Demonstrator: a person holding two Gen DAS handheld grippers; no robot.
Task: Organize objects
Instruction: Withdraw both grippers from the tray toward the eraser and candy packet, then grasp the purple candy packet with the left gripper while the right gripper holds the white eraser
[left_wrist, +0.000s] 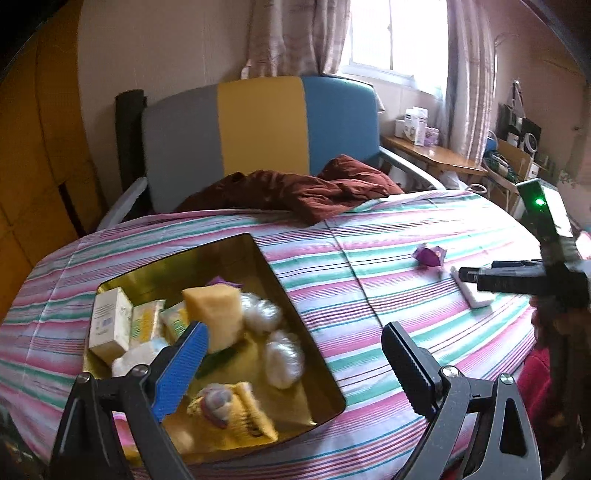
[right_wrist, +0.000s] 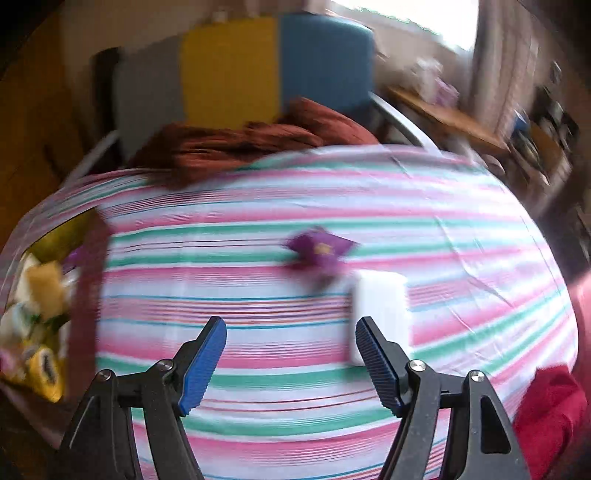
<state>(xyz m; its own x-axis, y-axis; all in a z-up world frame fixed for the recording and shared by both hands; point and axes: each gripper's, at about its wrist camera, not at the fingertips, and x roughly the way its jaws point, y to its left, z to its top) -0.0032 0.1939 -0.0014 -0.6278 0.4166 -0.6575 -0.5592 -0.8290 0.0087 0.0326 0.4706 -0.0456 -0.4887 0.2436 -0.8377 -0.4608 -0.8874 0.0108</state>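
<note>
Objects for sorting lie in two places. Nearest, the right gripper (right_wrist: 291, 336) hangs with jaws apart and nothing between them, above the striped sheet (right_wrist: 258, 206); a white block (right_wrist: 380, 295) sits just beyond its right finger, with a purple wrapper (right_wrist: 321, 251) close behind. Across the sheet, the left gripper (left_wrist: 295, 339), likewise spread and empty, hovers over a gold tin (left_wrist: 291, 299) on the bed, crowded with a yellow sponge (left_wrist: 216, 314), small boxes and pale balls.
</note>
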